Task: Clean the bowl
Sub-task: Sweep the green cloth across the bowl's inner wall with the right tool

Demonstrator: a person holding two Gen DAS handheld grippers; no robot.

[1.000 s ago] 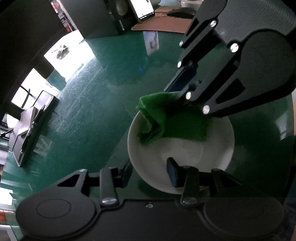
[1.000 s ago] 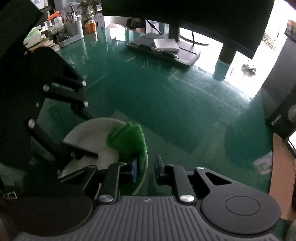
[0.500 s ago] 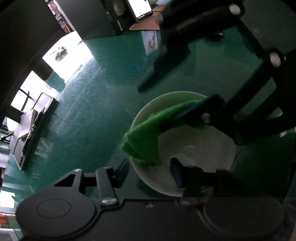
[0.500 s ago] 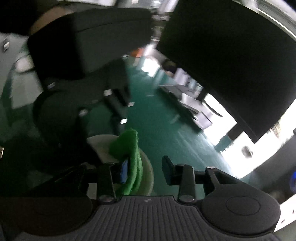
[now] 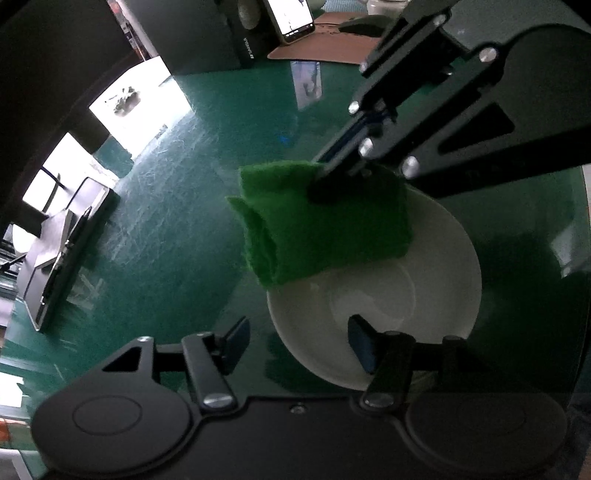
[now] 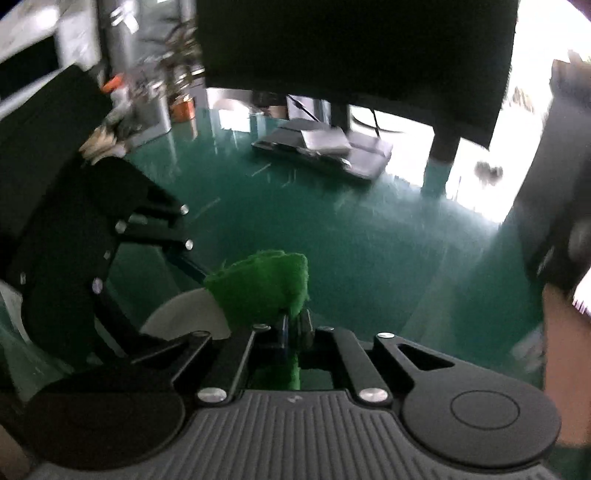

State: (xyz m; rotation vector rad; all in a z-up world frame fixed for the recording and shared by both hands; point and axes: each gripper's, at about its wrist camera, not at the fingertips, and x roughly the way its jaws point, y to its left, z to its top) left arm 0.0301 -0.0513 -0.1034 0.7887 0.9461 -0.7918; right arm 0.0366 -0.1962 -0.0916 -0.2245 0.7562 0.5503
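Observation:
A white bowl (image 5: pixel 399 295) sits on the glossy green table (image 5: pixel 177 229). My left gripper (image 5: pixel 299 338) straddles its near rim, one finger outside and one blue pad (image 5: pixel 360 345) inside. Its jaws are opening and neither pad presses on the rim. The right gripper (image 5: pixel 319 186) comes in from the upper right, its jaws starting to open but still pinching a folded green cloth (image 5: pixel 325 229). The cloth hangs over the bowl's far-left edge. In the right wrist view the cloth (image 6: pixel 266 288) sticks up between that gripper's (image 6: pixel 295 326) narrow-set fingers, with the bowl (image 6: pixel 184 314) below left.
A flat grey device with a pen (image 5: pixel 62 258) lies at the table's left. A phone (image 5: pixel 291 18), black speaker (image 5: pixel 229 40) and brown mat (image 5: pixel 325 51) line the far edge. A dark monitor (image 6: pixel 351 48) stands over a keyboard stack (image 6: pixel 325 147).
The left jaws have spread wider around the bowl's rim. The right gripper swept the cloth across the bowl to the left, then lifted it to the far-left edge.

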